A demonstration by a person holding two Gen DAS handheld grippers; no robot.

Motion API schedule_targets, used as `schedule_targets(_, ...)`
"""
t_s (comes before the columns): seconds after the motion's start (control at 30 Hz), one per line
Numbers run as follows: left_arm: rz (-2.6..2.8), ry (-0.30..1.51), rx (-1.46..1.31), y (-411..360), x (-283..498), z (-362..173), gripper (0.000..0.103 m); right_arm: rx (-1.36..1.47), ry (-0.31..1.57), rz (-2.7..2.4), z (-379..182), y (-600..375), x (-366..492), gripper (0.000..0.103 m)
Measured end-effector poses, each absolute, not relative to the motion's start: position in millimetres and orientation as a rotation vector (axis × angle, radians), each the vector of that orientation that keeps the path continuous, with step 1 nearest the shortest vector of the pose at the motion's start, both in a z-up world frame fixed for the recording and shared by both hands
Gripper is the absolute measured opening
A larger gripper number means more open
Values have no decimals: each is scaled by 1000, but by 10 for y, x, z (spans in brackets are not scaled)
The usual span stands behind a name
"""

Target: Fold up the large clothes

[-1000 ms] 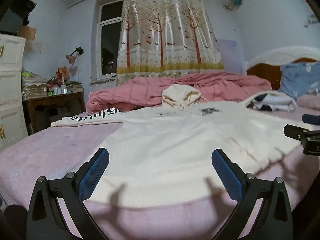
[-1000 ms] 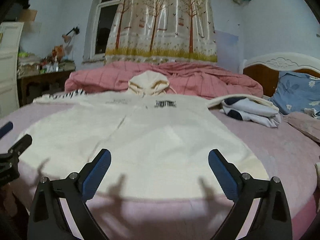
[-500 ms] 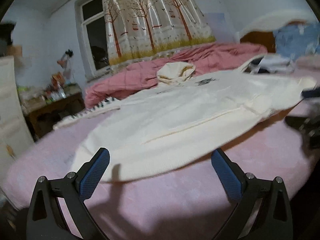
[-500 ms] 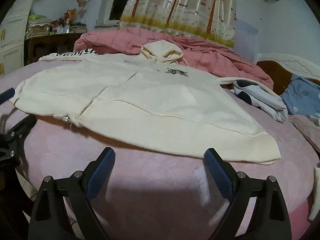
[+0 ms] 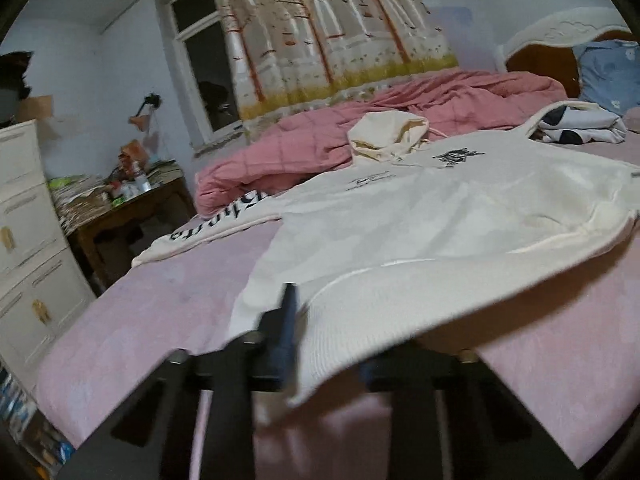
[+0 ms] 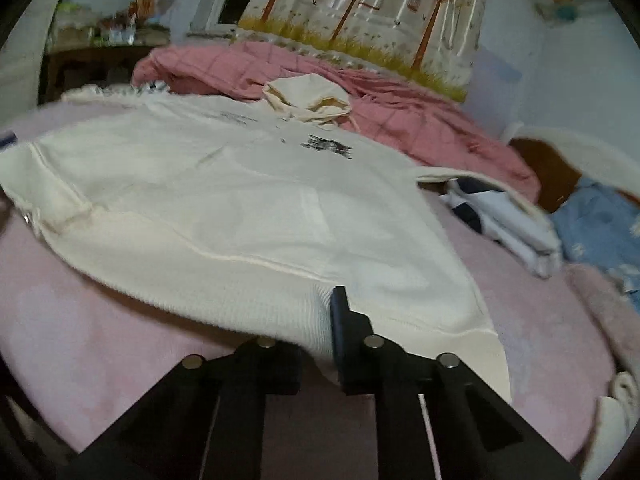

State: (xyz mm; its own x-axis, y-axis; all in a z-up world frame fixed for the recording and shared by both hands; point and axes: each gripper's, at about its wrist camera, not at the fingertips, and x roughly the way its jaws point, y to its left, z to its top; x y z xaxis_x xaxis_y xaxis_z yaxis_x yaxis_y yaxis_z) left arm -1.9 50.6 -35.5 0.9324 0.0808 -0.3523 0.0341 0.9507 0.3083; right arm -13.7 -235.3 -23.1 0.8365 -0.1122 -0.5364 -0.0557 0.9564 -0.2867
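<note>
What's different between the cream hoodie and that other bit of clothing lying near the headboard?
The hoodie is spread out flat across the bed; the other garment lies folded in a small stack. The hoodie is plain cream with small dark prints; the folded one is white with dark navy patches. The hoodie's hem is pinched by two grippers, the left and the right, both closing on it; nothing touches the folded one. Both rest on the pink bed.

Dim indoor light, motion blur, fisheye-warped edges.
</note>
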Motion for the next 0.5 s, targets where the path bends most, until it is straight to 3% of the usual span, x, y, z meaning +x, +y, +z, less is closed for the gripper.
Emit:
schedule_targets(0.2, 28, 419, 287, 484, 553, 100, 10, -372, 445, -60, 263, -2264, 224, 9)
schedule_targets(0.5, -66, 613, 260, 448, 1622, 30, 9, -310, 558, -17, 316, -2333, 1334, 9)
